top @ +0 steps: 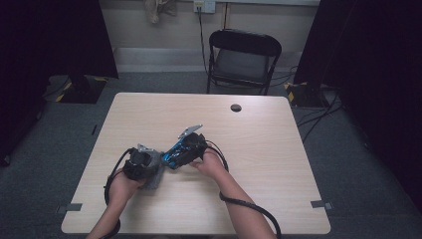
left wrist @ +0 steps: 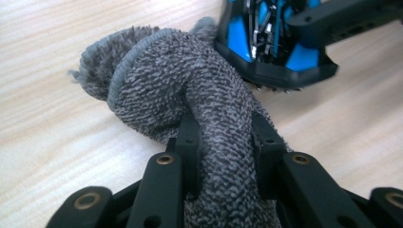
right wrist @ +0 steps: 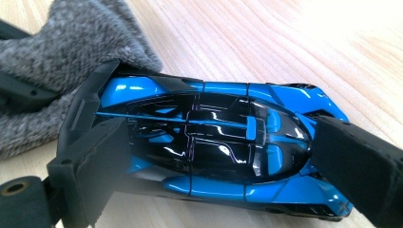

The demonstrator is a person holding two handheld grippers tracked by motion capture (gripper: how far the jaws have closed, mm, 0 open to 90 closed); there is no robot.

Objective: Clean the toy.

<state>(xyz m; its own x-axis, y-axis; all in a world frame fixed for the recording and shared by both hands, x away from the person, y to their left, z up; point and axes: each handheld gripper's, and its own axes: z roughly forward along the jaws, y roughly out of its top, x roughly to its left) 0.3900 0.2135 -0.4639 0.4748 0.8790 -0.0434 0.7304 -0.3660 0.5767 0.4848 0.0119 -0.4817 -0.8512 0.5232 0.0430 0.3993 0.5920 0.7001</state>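
Observation:
My left gripper (top: 141, 164) is shut on a grey knitted cloth (left wrist: 190, 95). Its two black jaws pinch a bunched fold, and the rest of the cloth lies on the wooden table (top: 259, 149). My right gripper (top: 175, 155) is shut on a blue and black toy car (right wrist: 214, 142), one pad at the car's tail and one at its nose. The car (left wrist: 271, 42) sits tilted with its tail against the cloth (right wrist: 62, 52). In the high view both grippers meet at the table's front left, and the cloth (top: 154, 180) lies under the left one.
A round cable hole (top: 236, 107) lies at the table's far middle. A black folding chair (top: 244, 55) stands behind the table. Dark curtains hang on both sides, with cables on the floor at the right. A cable (top: 249, 205) trails along the right forearm.

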